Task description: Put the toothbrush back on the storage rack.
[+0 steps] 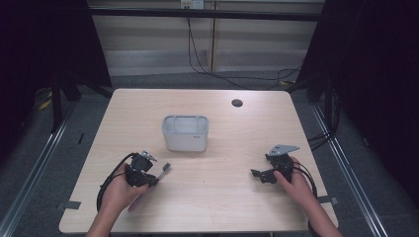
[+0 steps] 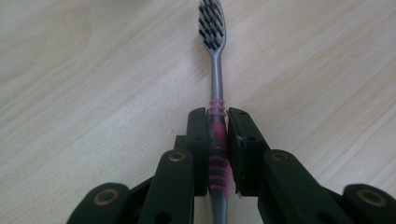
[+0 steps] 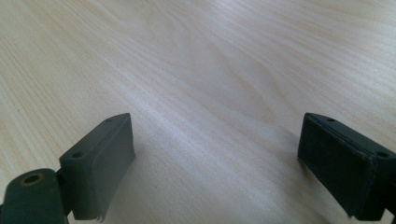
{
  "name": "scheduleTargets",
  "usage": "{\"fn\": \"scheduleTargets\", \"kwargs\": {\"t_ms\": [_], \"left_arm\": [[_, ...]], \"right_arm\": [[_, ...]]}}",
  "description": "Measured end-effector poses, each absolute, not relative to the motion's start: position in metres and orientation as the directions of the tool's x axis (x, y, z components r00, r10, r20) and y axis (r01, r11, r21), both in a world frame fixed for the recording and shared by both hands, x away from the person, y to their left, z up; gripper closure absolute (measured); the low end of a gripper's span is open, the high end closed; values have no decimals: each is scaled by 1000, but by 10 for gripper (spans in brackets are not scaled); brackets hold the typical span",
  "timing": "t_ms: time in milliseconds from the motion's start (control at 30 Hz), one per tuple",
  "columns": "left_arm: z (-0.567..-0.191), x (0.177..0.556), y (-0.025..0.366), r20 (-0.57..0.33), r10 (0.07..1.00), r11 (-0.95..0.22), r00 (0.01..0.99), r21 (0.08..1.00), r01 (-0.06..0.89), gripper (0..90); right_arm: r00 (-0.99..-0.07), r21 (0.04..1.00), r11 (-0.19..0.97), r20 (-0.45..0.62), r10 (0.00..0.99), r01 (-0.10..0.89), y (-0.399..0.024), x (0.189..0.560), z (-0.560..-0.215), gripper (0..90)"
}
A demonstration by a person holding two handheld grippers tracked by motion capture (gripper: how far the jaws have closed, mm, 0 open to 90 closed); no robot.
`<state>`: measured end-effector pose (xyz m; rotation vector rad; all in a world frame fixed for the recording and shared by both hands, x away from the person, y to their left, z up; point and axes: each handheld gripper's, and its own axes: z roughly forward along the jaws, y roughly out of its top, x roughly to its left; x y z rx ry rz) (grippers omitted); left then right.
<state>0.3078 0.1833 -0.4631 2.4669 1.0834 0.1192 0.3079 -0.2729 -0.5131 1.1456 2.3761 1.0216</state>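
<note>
Left gripper [image 2: 218,135] clenched on the toothbrush [image 2: 217,88], pads pressing its pink-ribbed handle; bristle head points toward 12 o'clock in the left gripper view, over the wooden table [image 1: 232,197]; high view puts the brush at the table's 7 o'clock, grey container [image 1: 185,133] near centre; right gripper [image 3: 215,163] released, jaws wide above bare wood.

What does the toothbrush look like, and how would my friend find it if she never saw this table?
Start at the wooden table and find the grey tub in its middle. Look nearer the person's side, to the left, where the left hand-held gripper is shut on the toothbrush. It is the only long thin thing there: grey neck, pink-striped handle, black-and-white bristles.
</note>
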Motion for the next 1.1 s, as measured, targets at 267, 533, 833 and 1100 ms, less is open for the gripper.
{"fn": "scheduleTargets", "kwargs": {"t_ms": [267, 533, 833, 1100], "left_arm": [[-451, 309, 186, -128, 719, -553, 683, 489, 674, 796], [-442, 311, 190, -151, 727, -509, 670, 536, 674, 797], [-429, 314, 189, -148, 729, -484, 668, 579, 656, 797], [-419, 315, 189, -161, 730, -444, 664, 628, 640, 796]], "right_arm": [[-632, 717, 426, 26, 775, 552, -273, 308, -513, 101], [-632, 717, 426, 26, 775, 552, -273, 308, -513, 101], [-632, 717, 426, 27, 774, 552, -273, 308, -513, 101], [-632, 717, 426, 26, 775, 552, -273, 308, -513, 101]]}}
